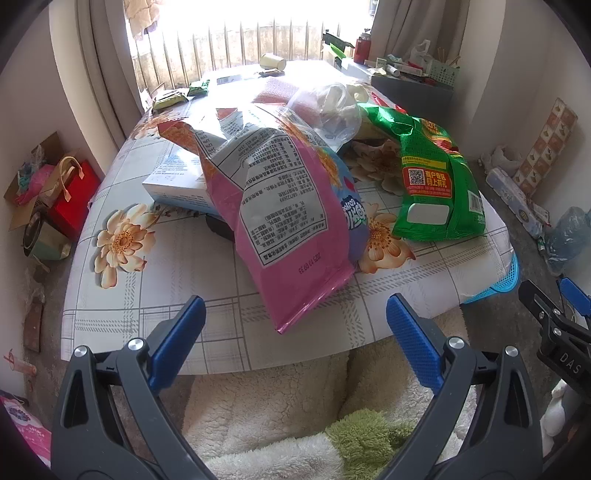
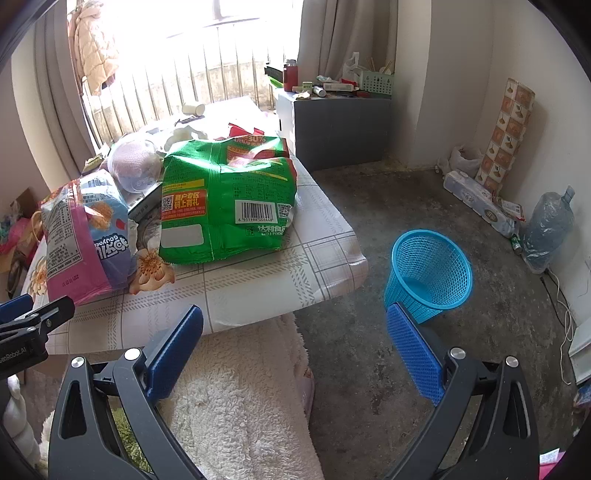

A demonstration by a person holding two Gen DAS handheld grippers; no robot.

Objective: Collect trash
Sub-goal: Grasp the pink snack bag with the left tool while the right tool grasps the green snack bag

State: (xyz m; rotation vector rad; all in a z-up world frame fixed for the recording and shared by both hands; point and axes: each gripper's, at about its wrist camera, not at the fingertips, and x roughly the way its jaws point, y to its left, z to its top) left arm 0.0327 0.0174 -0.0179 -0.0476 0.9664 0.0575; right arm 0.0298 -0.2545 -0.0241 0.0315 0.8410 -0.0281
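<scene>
Jaws wide apart on both grippers (nothing held), crumpled pink snack bag (image 1: 291, 221), green bag (image 2: 225, 199)

Glossy foil snack bags (image 1: 295, 206), plastic mesh basket (image 2: 428, 269)

Both views are lit by daylight from the far window (image 1: 236, 33), which is blown out to white. Straight lines are bent and corners blackened by fisheye distortion.
</scene>
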